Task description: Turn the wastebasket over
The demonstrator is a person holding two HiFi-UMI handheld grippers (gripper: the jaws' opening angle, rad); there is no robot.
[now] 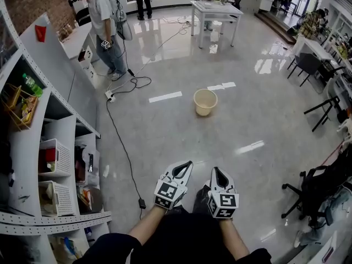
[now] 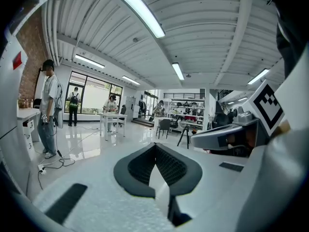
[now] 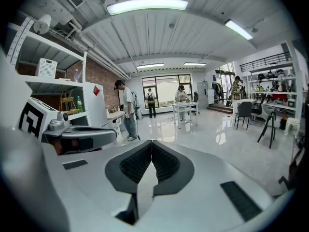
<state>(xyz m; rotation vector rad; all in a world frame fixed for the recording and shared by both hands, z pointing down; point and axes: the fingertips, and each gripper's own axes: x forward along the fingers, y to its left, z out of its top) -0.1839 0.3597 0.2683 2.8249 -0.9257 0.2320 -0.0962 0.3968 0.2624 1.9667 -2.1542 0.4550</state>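
A pale yellow wastebasket (image 1: 205, 102) stands upright, mouth up, on the glossy floor in the head view, well ahead of both grippers. My left gripper (image 1: 187, 164) and right gripper (image 1: 215, 170) are held side by side close to my body, far short of the basket. Both are shut with nothing between the jaws. The left gripper view shows its jaws (image 2: 155, 146) pressed together, with the right gripper (image 2: 231, 134) beside it. In the right gripper view the closed gripper (image 3: 151, 144) points across the room. The basket appears in neither gripper view.
White shelving (image 1: 49, 147) with baskets and bottles runs along the left. A black cable (image 1: 122, 142) trails over the floor to a plug. A person (image 1: 102, 26) stands far left, a white table (image 1: 215, 12) at the back, black chairs (image 1: 313, 191) at the right.
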